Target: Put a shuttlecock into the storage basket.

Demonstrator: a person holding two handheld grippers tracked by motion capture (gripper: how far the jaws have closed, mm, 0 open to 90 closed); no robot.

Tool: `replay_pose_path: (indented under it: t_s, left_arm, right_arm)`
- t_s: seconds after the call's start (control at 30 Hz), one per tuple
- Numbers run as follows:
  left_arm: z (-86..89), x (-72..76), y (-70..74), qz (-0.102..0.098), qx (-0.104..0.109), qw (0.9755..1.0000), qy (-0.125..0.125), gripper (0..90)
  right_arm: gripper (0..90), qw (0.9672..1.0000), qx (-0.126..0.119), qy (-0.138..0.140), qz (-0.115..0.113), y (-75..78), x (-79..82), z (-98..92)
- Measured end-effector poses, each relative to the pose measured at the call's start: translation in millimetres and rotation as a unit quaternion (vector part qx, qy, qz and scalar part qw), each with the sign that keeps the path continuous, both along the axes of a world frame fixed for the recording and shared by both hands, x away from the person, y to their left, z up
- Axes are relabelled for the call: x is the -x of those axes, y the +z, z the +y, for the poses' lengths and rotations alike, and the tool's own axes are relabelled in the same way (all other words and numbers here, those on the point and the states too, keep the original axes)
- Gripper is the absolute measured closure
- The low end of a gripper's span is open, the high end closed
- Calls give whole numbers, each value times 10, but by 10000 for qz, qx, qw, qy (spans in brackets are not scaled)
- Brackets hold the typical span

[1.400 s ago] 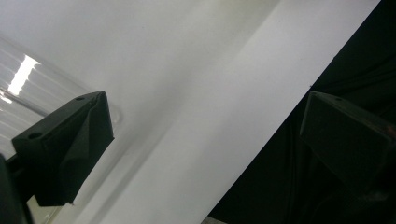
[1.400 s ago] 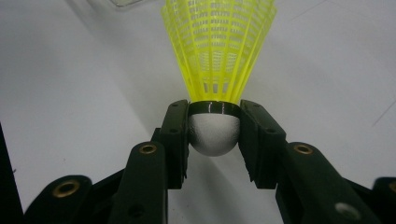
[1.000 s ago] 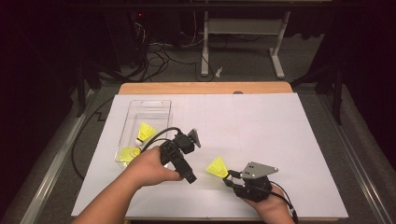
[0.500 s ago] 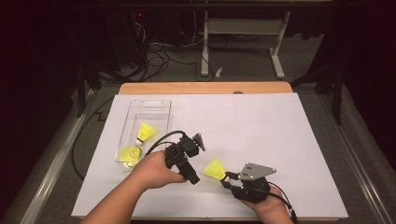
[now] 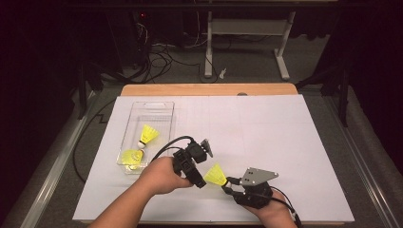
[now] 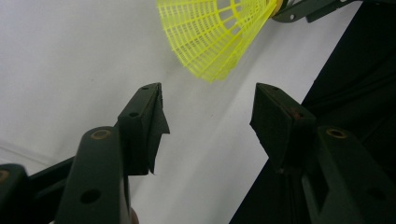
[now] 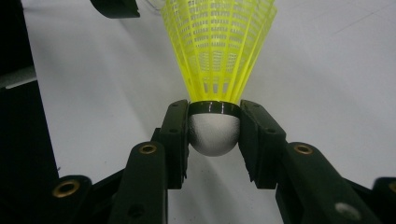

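Note:
A yellow shuttlecock [image 5: 215, 175] is held just above the white sheet. My right gripper [image 5: 229, 183] is shut on its white cork head [image 7: 214, 135], and the mesh skirt [image 7: 219, 46] points away from the jaws. My left gripper [image 5: 201, 182] sits right beside the skirt, on its left. In the left gripper view the skirt [image 6: 215, 32] lies just beyond the tips of the left gripper [image 6: 208, 109]. Its jaws have just been closing and stand half apart, with nothing between the pads.
A clear plastic tray [image 5: 147, 104] stands at the left of the white sheet [image 5: 275, 128], with two more yellow shuttlecocks [image 5: 148, 134] [image 5: 129, 157] in it. A black cable [image 5: 161, 148] loops from the left gripper beside the tray. The wooden table edge [image 5: 209, 89] lies behind.
The left hand has edged right and nearer, up to the skirt of the held shuttlecock. The right hand and its shuttlecock have stayed nearly in place.

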State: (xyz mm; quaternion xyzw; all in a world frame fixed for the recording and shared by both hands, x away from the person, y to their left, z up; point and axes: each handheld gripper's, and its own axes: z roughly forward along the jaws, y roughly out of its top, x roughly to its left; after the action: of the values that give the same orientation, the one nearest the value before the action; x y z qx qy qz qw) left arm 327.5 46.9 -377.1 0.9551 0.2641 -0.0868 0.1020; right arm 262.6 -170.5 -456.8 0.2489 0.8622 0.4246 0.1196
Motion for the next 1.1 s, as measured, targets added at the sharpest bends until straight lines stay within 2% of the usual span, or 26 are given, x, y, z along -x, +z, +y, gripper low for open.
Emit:
replay_pose_path:
  t_s: [0.13, 0.33, 0.53, 0.8, 1.1]
  left_arm:
    - [-24, 4, -11, 23, 35, 10000, -54, 488]
    - [-63, 25, -38, -61, 8, 9999, -160, 539]
    - [-99, 41, -32, -28, 44, 9995, -312, 635]
    - [-149, 70, -55, 19, -11, 9985, -550, 730]
    - [-149, 63, -59, 77, 125, 9979, -626, 877]
  right_arm:
    - [658, 10000, 4, 84, 1, -6, 3, 21]
    - [658, 9998, 25, 193, 23, -14, 16, 69]
    - [658, 9995, 77, 300, 21, -18, 29, 129]
    - [658, 9994, 78, 325, 46, -20, 30, 132]
    - [657, 9993, 161, 314, 80, -38, 30, 138]
